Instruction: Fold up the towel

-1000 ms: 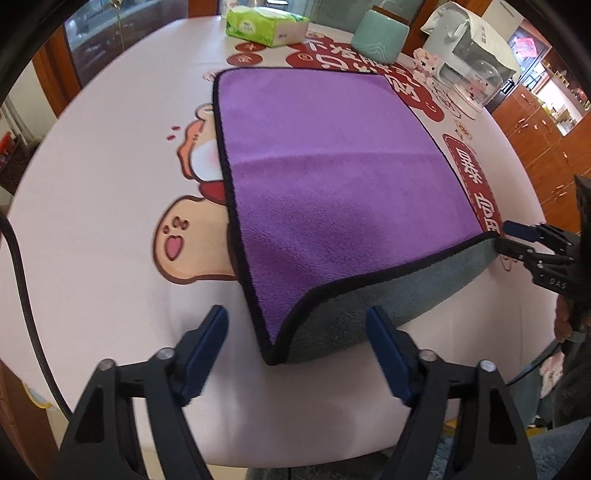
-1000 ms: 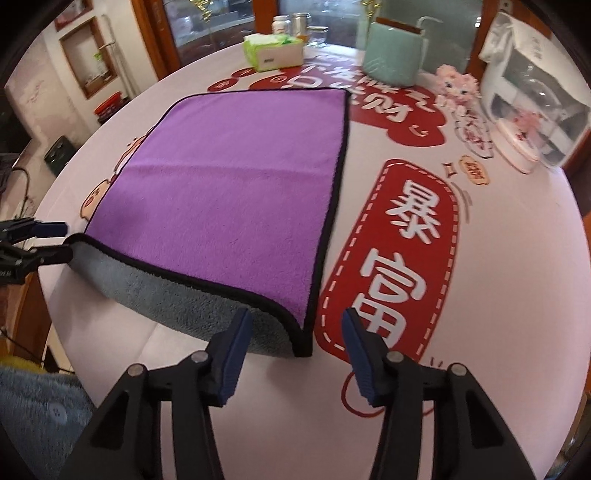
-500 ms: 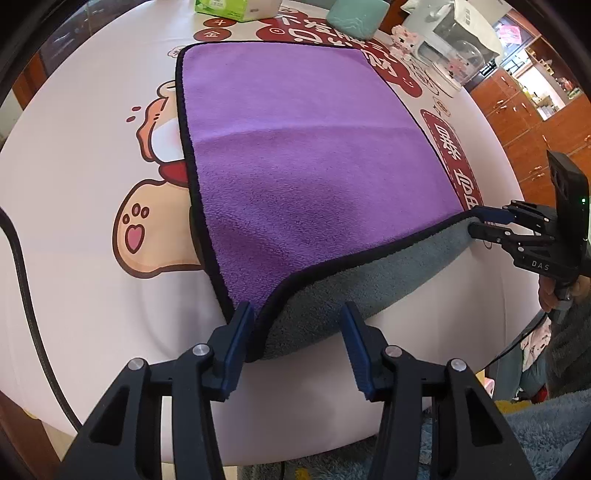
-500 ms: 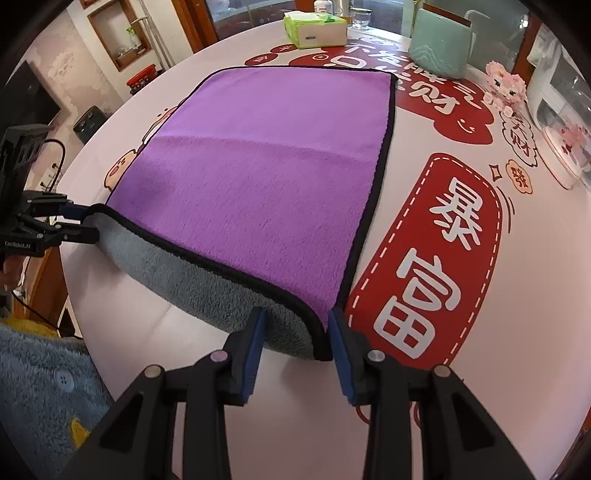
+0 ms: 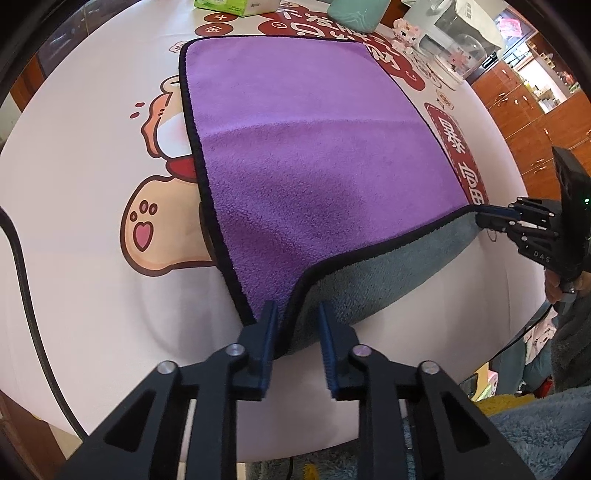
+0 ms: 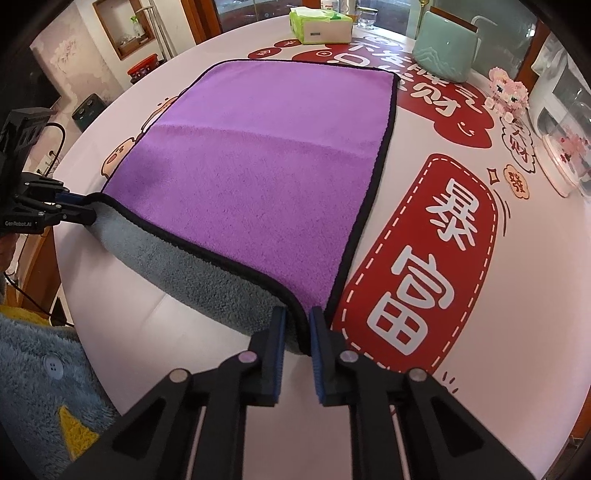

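Observation:
A purple towel (image 5: 306, 147) with black trim and a grey underside lies spread on the round table; it also shows in the right wrist view (image 6: 258, 155). Its near edge is lifted off the table, so the grey side shows. My left gripper (image 5: 295, 332) is shut on the towel's near left corner. My right gripper (image 6: 297, 332) is shut on the near right corner. Each gripper also shows in the other's view: the right one (image 5: 495, 218) at the right edge, the left one (image 6: 79, 210) at the left edge.
The table (image 6: 498, 332) has a white cloth with red Chinese lettering and cartoon prints. At the far side stand a green tissue pack (image 6: 319, 26), a mint container (image 6: 443, 48), a pink brick figure (image 6: 508, 92) and a white appliance (image 6: 565, 118).
Both grippers moved forward onto the towel's near corners and closed from wide open to pinching them. The near edge now hangs raised between them.

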The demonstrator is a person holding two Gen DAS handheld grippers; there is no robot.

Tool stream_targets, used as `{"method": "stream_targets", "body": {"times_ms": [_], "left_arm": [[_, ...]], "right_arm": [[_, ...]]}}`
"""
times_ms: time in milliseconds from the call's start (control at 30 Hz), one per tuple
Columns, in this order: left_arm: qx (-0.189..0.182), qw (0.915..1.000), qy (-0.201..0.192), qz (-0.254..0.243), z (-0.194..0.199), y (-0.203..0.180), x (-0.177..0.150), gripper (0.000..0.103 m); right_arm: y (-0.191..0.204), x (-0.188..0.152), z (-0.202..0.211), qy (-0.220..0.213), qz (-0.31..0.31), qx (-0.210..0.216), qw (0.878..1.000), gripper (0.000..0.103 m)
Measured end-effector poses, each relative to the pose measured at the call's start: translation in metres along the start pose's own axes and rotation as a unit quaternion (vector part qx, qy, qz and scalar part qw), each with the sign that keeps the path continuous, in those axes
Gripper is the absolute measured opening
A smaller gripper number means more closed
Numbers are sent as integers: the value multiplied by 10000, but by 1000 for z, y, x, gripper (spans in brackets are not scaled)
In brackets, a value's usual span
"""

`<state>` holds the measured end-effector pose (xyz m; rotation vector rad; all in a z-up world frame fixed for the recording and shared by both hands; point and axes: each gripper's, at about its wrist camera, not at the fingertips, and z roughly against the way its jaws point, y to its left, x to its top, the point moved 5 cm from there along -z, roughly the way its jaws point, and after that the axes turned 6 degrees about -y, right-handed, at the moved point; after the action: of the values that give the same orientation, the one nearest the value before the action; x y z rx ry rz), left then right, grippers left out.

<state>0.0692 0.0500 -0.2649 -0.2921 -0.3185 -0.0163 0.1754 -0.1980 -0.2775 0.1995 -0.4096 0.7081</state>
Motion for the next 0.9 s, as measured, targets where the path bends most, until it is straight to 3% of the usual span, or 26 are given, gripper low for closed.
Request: {"method": "stream_targets", "body": {"times_ms": [900], "left_arm": [[341,9990,-82,-267,15,-4,3,4]], "right_arm": [[4,15,12,-326,-57,-264,9991,6]]}}
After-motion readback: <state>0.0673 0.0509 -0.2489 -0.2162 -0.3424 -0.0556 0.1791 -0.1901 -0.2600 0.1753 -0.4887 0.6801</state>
